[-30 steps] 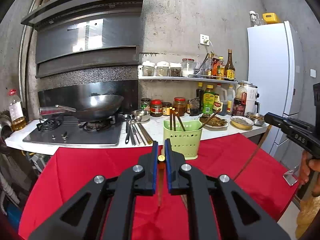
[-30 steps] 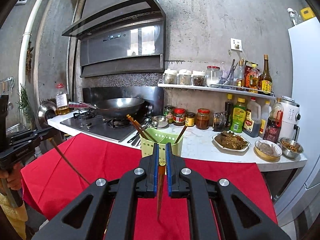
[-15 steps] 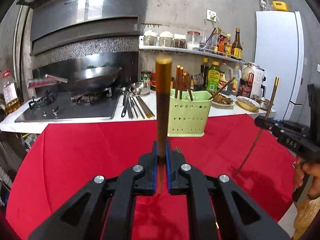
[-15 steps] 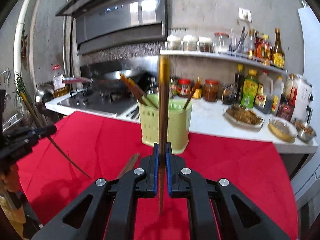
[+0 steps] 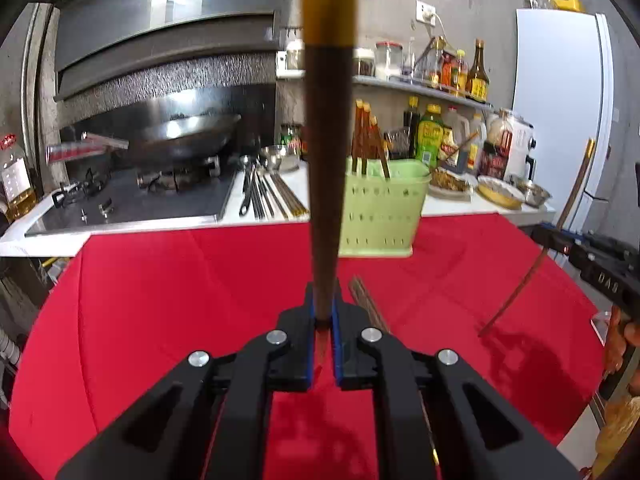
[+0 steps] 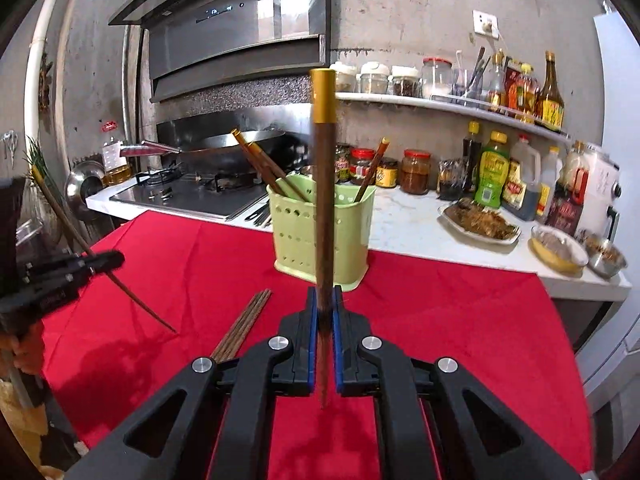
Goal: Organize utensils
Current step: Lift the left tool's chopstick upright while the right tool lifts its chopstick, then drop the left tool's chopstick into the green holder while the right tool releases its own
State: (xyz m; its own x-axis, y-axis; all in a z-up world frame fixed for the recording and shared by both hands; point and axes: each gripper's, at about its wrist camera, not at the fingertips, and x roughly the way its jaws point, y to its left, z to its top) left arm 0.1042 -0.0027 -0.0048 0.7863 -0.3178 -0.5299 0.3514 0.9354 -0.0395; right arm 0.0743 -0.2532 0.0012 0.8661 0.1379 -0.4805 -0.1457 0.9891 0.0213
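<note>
The left tool (image 5: 323, 312) pinched one dark chopstick (image 5: 326, 168), standing nearly upright with its gold end up. The right tool (image 6: 325, 312) pinched another chopstick (image 6: 323, 216) the same way. The green holder (image 6: 320, 236) stood at 12 o'clock on the red cloth (image 6: 440, 320), already holding several chopsticks. Loose chopsticks (image 6: 240, 326) lay at 10 o'clock of the right tool.

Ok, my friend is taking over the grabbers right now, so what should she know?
Left gripper: shut on a chopstick, gold end up, tip near the red cloth.
Right gripper: shut on another chopstick, held the same way.
Green holder: stands at the far edge of the cloth, with several chopsticks in it already.
Done: those few are stowed.
Left: drop both held chopsticks into the holder, then collect the loose chopsticks lying on the cloth.
</note>
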